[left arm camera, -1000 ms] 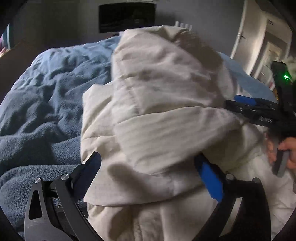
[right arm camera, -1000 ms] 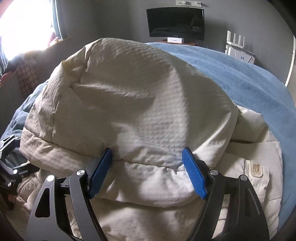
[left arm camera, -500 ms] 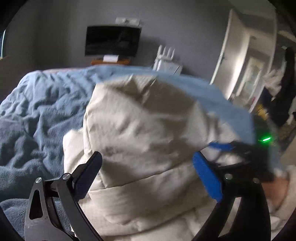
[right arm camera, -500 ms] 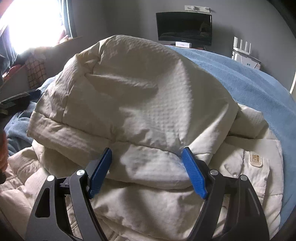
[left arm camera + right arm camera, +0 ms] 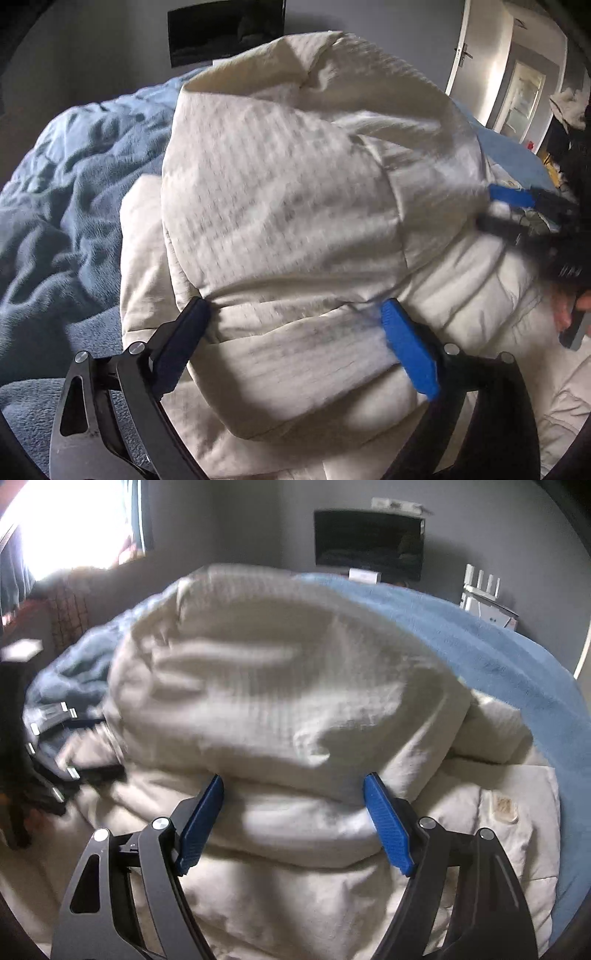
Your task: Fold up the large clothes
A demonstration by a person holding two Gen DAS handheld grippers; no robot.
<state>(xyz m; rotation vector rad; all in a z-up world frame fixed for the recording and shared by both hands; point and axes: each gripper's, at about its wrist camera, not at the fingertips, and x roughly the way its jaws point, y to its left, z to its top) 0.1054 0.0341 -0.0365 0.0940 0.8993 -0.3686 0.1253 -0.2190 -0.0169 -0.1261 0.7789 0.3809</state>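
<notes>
Closest in the left wrist view, the left tool (image 5: 295,343) has its 2 blue pads spread wide, with a thick fold of the cream coat (image 5: 288,206) bulging between them; the pads touch the fabric at either side, but I cannot tell whether they pinch it. Likewise, in the right wrist view the right tool (image 5: 293,821) stands wide apart around another bulky fold of the coat (image 5: 280,686), pads against the cloth on both sides, grip unclear. Both views are blurred.

Just beyond the tools, the coat rises in a puffy mound, its upper layer doubled over the lower part, which spreads flat toward the cameras. A small patch (image 5: 504,806) shows on the flat part at the right. The coat lies on a bed covered by a blue blanket (image 5: 480,653), rumpled on the left side (image 5: 62,206). The right tool also appears at the right edge of the left view (image 5: 532,218).

Farther back, a dark screen (image 5: 369,542) hangs on the grey wall, a white router (image 5: 484,594) stands right of it, and a bright window (image 5: 66,520) glares at left.
</notes>
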